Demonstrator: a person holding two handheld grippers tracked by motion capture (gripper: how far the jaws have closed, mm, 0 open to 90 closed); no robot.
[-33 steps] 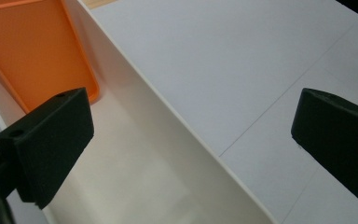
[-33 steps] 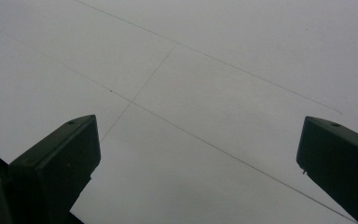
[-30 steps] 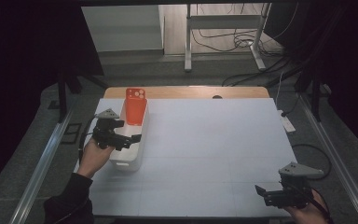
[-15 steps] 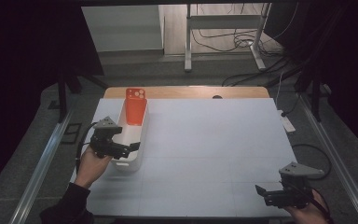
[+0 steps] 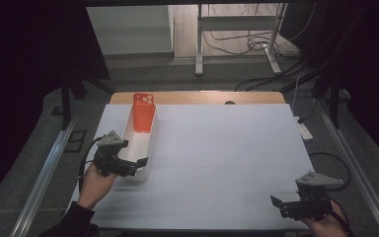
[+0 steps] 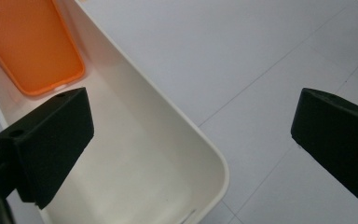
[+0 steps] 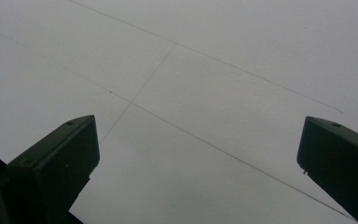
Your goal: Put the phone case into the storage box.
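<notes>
Left gripper (image 5: 137,164) hovering jaws apart at bin (image 5: 139,148) near end, likely reaching phone case (image 5: 143,112) at 12; right gripper (image 5: 281,204) idling apart on desk (image 5: 227,158).

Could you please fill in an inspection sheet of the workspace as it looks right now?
Surface: white sheet covers the table; wooden edge at the far side.
Job's things: orange phone case leaning in the far end of the white bin.
Clutter: nothing seen.
Grippers: left gripper open, straddling the bin's near right wall; right gripper open above bare sheet.
Cables: black cable trailing from the left gripper; floor cables beyond the table.
Surroundings: metal stand legs, dark curtains.
</notes>
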